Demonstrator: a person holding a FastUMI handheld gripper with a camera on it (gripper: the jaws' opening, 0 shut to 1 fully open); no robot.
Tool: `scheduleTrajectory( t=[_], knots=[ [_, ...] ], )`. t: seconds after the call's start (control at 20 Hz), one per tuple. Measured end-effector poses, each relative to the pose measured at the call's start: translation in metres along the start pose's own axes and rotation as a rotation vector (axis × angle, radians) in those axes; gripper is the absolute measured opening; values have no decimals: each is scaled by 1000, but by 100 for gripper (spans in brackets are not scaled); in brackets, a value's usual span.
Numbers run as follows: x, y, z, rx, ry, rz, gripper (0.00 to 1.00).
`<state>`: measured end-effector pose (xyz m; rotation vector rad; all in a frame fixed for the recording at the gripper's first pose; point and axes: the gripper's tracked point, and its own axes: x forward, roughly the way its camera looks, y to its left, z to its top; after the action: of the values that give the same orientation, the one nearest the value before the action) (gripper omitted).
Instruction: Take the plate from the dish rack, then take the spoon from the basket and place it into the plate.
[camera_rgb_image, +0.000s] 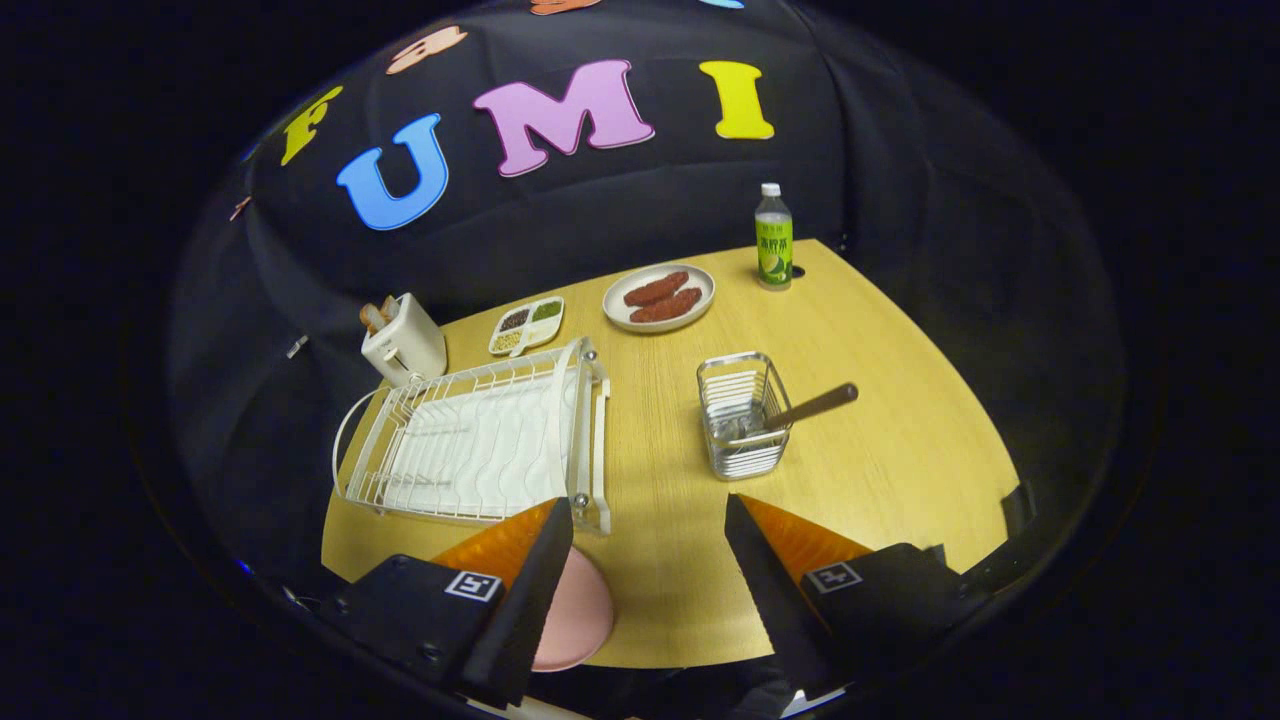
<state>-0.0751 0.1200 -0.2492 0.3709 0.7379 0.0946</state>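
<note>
- Between the spread fingers lies bare table (880, 440); the gripper (648, 560) has its jaws wide apart and holds nothing.
- Under the left finger (525, 590) lies the pink plate (575, 620), flat near the table's front edge and just in front of the white dish rack (480, 445); the rack has no dishes in it, so I judge the plate step done and the spoon step next.
- Beyond the fingers, a little towards the right one, stands the wire basket (738, 415); the spoon (800, 410) leans in it, bowl end down inside, dark handle sticking out over the rim.
- Its long axis runs tilted, from low in the basket up and out to the right, away from the dish rack; the handle tip points towards the table's right side.
- Risks, as I judge them: the basket looks light, so a sideways pull on the handle could tip or drag it; a lift along the handle's own line seems safer.
- The handle looks thin and smooth; a grip near its tip could let the spoon swing or slip.
- The plate sits close to the table edge and is partly hidden by the finger; a drop aimed blind could miss it or nudge it off.
</note>
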Motion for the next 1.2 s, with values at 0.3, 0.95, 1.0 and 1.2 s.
scheduleTrajectory(
  t=[0.3, 0.95, 1.0, 1.2],
  knots=[
    [3, -48, 45, -92, -77, -40, 94],
    [69, -117, 36, -101, 2, -57, 81],
    [72, -116, 35, -100, 10, -51, 76],
    [82, -115, 28, -93, 35, -47, 44]
  ],
)
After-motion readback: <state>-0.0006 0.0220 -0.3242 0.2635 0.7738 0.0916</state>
